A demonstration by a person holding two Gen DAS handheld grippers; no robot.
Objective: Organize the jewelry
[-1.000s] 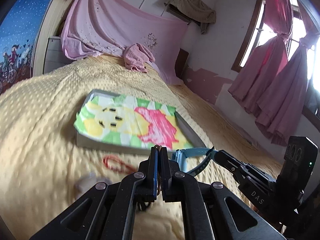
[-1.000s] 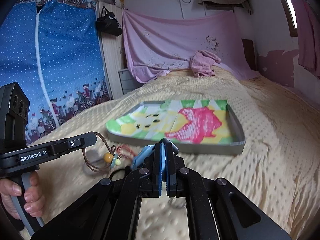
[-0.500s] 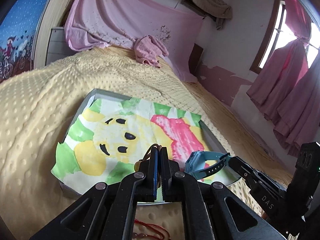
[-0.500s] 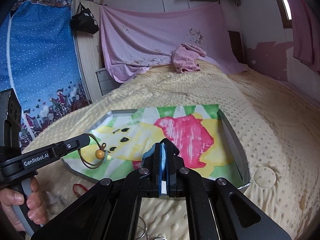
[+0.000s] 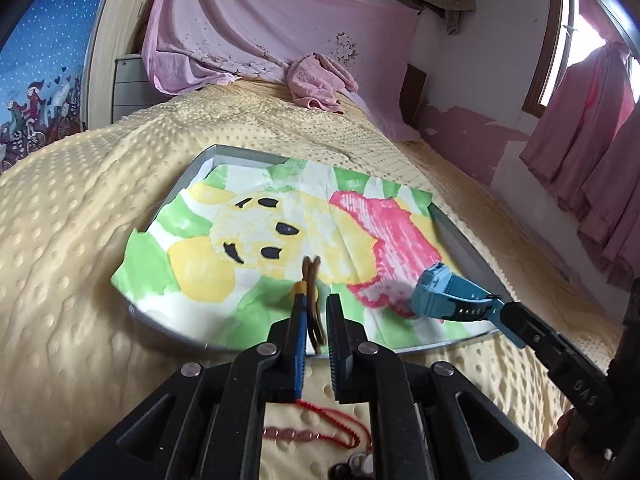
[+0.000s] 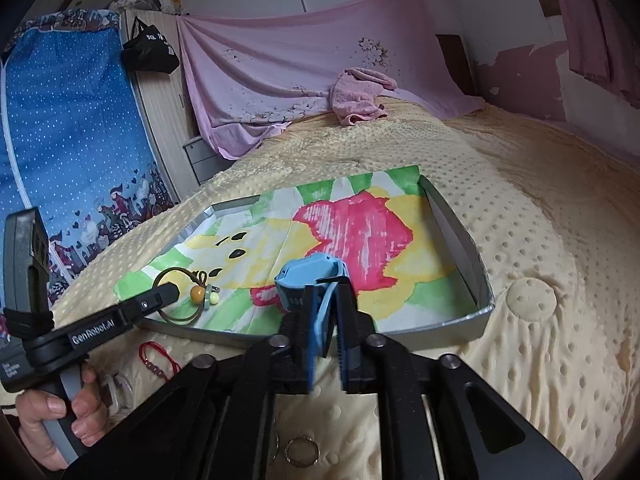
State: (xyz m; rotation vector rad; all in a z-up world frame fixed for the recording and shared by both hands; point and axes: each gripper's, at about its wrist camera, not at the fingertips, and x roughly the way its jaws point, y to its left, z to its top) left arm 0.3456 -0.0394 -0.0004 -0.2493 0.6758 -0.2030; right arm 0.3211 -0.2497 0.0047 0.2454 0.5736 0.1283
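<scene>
A grey tray [image 5: 464, 236] [image 6: 460, 248] lined with a bright painted cloth lies on the yellow bed. My left gripper [image 5: 317, 300] is open over the tray's near edge; a brown cord bracelet with a yellow bead [image 5: 308, 280] [image 6: 188, 292] rests between its fingers on the cloth. My right gripper [image 6: 325, 292] is open over the tray; a blue watch [image 6: 312, 276] [image 5: 440, 292] sits between its fingers, its face on the cloth.
A red cord bracelet [image 5: 332, 428] [image 6: 156, 358] and a pink bead string [image 5: 288, 434] lie on the blanket before the tray. Metal rings [image 6: 300, 450] lie near me. A pink towel [image 5: 320, 84] lies at the bed's far end.
Both grippers moved forward over the tray and lowered. Both jaws opened, leaving the brown bracelet and the blue watch loose on the cloth.
</scene>
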